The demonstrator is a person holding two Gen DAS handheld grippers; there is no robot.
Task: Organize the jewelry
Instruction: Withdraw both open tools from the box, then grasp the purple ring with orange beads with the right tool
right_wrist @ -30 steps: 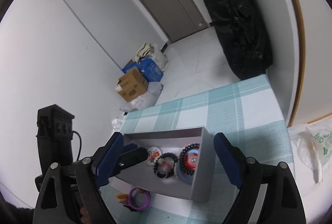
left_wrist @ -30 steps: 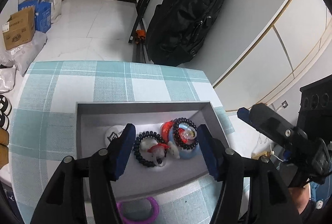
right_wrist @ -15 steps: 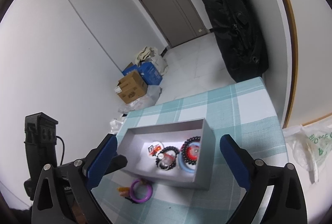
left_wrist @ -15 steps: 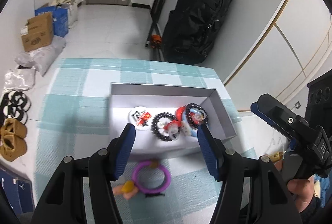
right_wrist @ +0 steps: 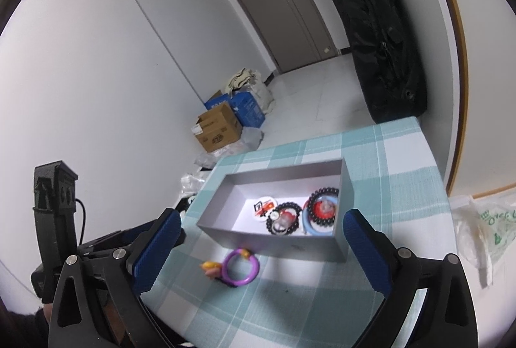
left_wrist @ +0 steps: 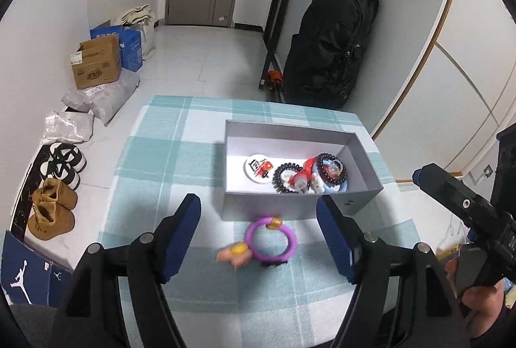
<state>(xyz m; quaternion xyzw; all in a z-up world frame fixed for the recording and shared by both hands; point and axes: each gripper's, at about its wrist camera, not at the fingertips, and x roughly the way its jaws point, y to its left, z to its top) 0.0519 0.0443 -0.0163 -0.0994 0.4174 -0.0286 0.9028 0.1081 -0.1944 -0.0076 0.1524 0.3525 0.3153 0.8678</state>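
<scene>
Purple bracelet (left_wrist: 270,239) lies on tablecloth under opening left claw (left_wrist: 259,230); right claw (right_wrist: 262,246) gapes empty.

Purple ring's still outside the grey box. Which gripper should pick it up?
Left, probably. The left gripper points down at the purple ring, which lies framed between its opening, empty jaws. The right gripper is open too, but sits further off, beside the grey box.
</scene>
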